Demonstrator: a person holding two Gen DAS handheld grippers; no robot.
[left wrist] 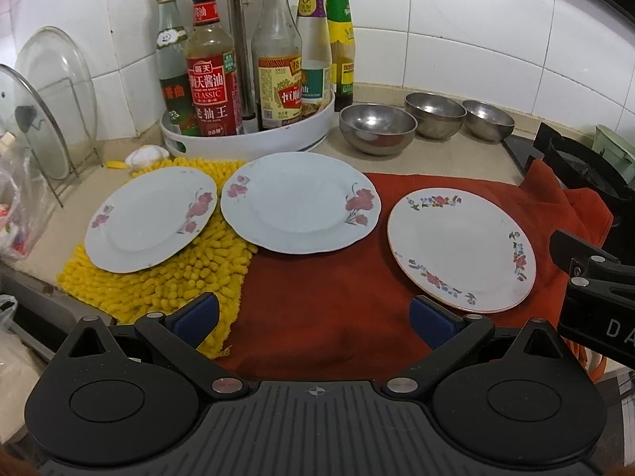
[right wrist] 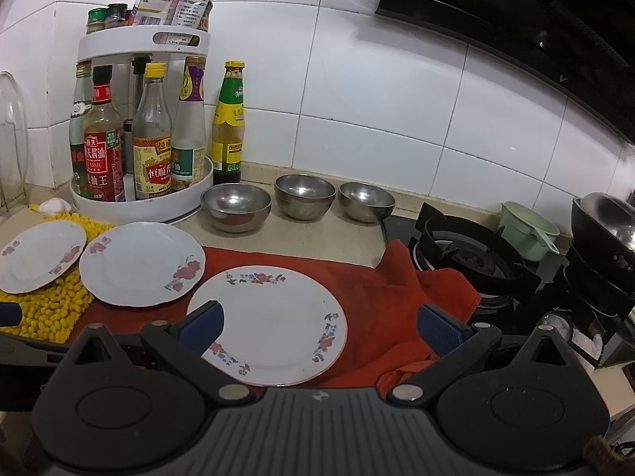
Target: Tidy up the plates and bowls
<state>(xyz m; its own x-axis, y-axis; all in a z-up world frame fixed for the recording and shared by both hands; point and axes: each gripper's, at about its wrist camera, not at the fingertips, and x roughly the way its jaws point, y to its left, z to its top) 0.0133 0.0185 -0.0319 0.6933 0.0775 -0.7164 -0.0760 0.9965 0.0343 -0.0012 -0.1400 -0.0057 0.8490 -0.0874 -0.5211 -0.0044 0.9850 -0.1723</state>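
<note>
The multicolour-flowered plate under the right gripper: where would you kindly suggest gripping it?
Grip the plate by its thin near rim, coming in low from the front with the open right gripper. It lies flat on the red cloth, so only the slightly raised edge offers purchase.

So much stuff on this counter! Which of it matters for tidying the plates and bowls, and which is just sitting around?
For the job: three plates, left, middle, right; three steel bowls.

Just lying about: sauce bottles on the white turntable rack, glass lids, yellow mat, red cloth, gas stove.
</note>
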